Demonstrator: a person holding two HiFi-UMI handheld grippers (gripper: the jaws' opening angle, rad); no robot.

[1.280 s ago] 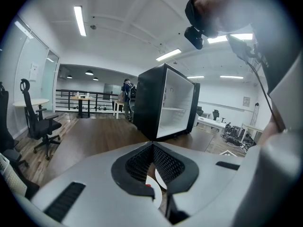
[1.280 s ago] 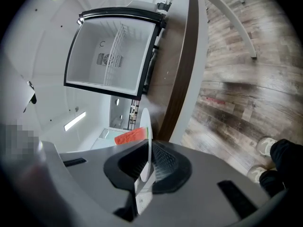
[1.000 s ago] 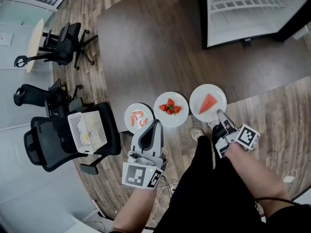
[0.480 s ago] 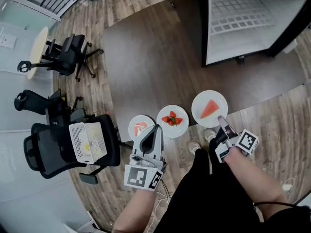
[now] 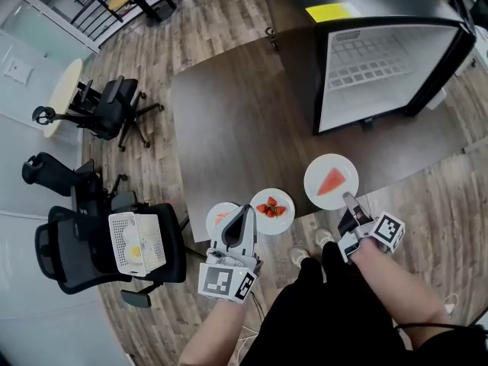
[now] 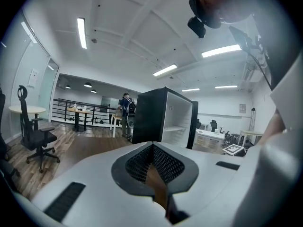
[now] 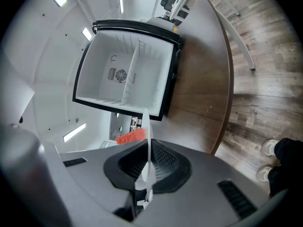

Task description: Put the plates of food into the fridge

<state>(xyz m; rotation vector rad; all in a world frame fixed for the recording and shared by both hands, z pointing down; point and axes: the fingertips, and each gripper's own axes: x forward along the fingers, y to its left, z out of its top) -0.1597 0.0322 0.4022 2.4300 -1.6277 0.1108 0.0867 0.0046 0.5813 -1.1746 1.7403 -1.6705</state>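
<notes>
From the head view, the left gripper [image 5: 245, 210] hovers low at the near edge of the dark brown table [image 5: 244, 120], its tip between two plates that lie there. One is a small plate [image 5: 213, 224] with something pink on it, partly hidden by the gripper. The other is a plate of strawberries [image 5: 272, 191]. From above, the jaws cannot be read. The left gripper view settles it: the dark ribbed pads [image 6: 166, 162] are drawn together at the tip, with only a brown sliver in the slit and no plate between them.

The right gripper [image 5: 347, 198] is clenched on the near rim of the watermelon plate [image 5: 319, 170], which carries a single red watermelon slice [image 5: 332, 181]. In the right gripper view that plate shows only as a thin white edge pinched between the pads, the red slice poking out to its left. The same view also catches the person's light shoes [image 7: 270, 148] on the wood floor.

Farther off, at the table's far right, stands the open black fridge [image 5: 381, 59]. From above its white interior and wire shelf show, with a yellow label [image 5: 333, 11] on top. The right gripper view looks straight in and adds a round vent on the back wall. The left gripper view shows the fridge from the side, with another person [image 6: 126, 109] standing beyond it. Black office chairs [image 5: 107, 109] stand left of the table.
</notes>
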